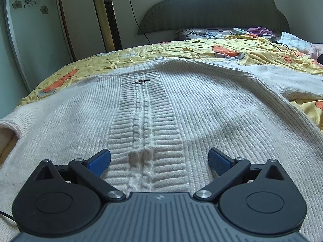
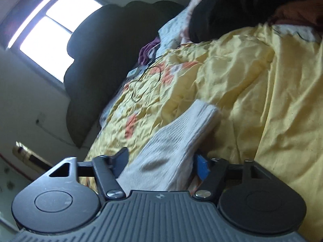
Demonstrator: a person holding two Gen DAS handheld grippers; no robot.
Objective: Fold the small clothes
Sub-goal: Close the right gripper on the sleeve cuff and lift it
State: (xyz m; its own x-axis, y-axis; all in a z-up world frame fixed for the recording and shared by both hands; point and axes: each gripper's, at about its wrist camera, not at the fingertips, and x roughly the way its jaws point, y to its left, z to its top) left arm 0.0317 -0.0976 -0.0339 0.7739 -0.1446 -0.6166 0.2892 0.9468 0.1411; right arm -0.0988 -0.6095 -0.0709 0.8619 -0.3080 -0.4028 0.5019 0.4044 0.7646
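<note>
A white knitted sweater lies spread flat on the yellow bedspread, its cable panel running down the middle. My left gripper is open just above the sweater's near hem, its blue pads apart on either side of the cable panel. In the right wrist view a sleeve of the sweater passes between the jaws of my right gripper, lifted off the bedspread. The jaws stand fairly wide around the bulky sleeve; whether they pinch it I cannot tell.
A gold tower fan stands by the wall left of the dark headboard. A purple cloth, a remote and a black cable lie near the pillows. Dark clothes are piled at the far right.
</note>
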